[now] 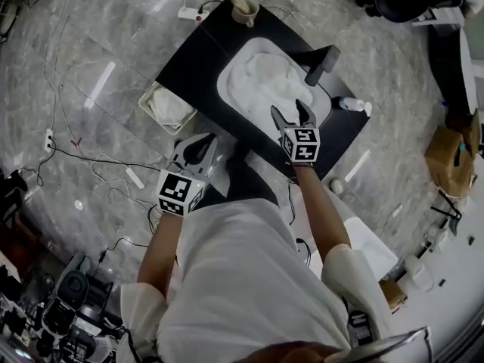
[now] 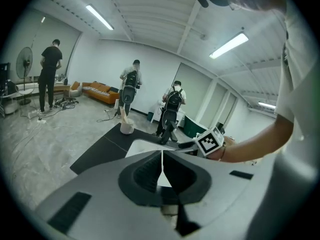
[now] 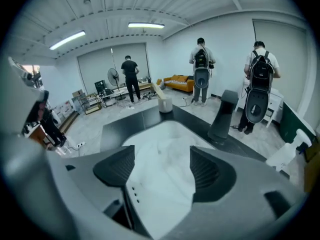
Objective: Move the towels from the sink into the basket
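Note:
White towels (image 1: 265,82) lie heaped in the white sink (image 1: 227,89), which is set in a black counter. A pale basket (image 1: 148,110) stands on the floor at the counter's left side and holds a white towel (image 1: 171,106). My right gripper (image 1: 293,116) hangs open over the sink's near edge. In the right gripper view the towels (image 3: 165,159) show between the spread jaws of the right gripper (image 3: 162,171), which hold nothing. My left gripper (image 1: 198,151) is shut and empty, near the counter's front left corner beside the basket. In the left gripper view the left gripper (image 2: 162,170) has its jaws pressed together.
A dark faucet (image 1: 321,64) rises at the sink's right rim. A cup (image 1: 243,10) with utensils stands on the counter's far corner and a white bottle (image 1: 352,105) lies on its right end. Cables and a power strip (image 1: 193,12) lie on the floor. Several people (image 3: 200,69) stand beyond the counter.

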A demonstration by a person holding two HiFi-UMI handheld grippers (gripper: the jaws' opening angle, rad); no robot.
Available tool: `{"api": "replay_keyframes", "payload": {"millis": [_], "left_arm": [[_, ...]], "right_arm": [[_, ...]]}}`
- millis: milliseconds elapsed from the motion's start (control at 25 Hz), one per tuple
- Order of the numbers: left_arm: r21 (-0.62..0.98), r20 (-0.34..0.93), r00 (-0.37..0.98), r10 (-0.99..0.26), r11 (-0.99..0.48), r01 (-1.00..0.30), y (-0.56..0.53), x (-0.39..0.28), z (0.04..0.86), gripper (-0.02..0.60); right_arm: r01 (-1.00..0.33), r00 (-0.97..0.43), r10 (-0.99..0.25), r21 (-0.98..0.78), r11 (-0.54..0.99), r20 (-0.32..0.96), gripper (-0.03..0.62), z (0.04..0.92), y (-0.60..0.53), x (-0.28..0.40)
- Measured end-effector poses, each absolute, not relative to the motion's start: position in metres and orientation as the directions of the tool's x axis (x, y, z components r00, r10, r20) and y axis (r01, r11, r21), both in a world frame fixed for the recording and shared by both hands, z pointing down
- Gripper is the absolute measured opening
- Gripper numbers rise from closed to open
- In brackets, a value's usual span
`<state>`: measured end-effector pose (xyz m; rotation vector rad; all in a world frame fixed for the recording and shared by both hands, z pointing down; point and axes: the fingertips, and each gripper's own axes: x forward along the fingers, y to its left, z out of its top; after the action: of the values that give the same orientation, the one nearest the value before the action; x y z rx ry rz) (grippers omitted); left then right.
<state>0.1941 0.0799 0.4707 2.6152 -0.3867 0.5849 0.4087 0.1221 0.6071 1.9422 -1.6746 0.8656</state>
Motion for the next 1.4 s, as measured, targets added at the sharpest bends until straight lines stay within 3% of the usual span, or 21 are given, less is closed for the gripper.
{"api": "replay_keyframes", "payload": {"millis": [600,920,1120,1160,1240,1280,1400], "left_arm": [[0.409,0.551,0.824,-0.134,-0.817,-0.406,0.090,0.202,0.582,0.009],[0.428,0.583,0.803,-0.125,-0.793,-0.434,0.093,0.205,0.627,0.009],[0.436,0.593,0.795,-0.131,-0.778,-0.453,0.097,0.202,0.643,0.009],[0.436,0.595,0.793,-0.132,-0.775,-0.457,0.097,0.200,0.646,0.009],[0.436,0.600,0.789,-0.132,-0.773,-0.461,0.100,0.196,0.650,0.009],[0.435,0.603,0.787,-0.132,-0.772,-0.463,0.101,0.194,0.650,0.009],[0.432,0.603,0.786,-0.134,-0.774,-0.463,0.102,0.189,0.649,0.009]], "right_arm": [[-0.936,0.168,-0.451,-0.002,-0.353,0.877,0.581,0.821,0.142,0.519],[-0.967,0.056,-0.392,-0.049,-0.251,0.918,0.583,0.892,0.123,0.496],[-0.968,0.112,-0.401,0.008,-0.252,0.909,0.583,0.908,0.115,0.495],[-0.966,0.126,-0.399,0.020,-0.258,0.908,0.572,0.907,0.115,0.498],[-0.964,0.162,-0.391,0.060,-0.261,0.906,0.456,0.905,0.116,0.503],[-0.963,0.176,-0.386,0.077,-0.259,0.906,0.428,0.904,0.117,0.504],[-0.963,0.184,-0.371,0.091,-0.255,0.910,0.390,0.903,0.117,0.504]]}}
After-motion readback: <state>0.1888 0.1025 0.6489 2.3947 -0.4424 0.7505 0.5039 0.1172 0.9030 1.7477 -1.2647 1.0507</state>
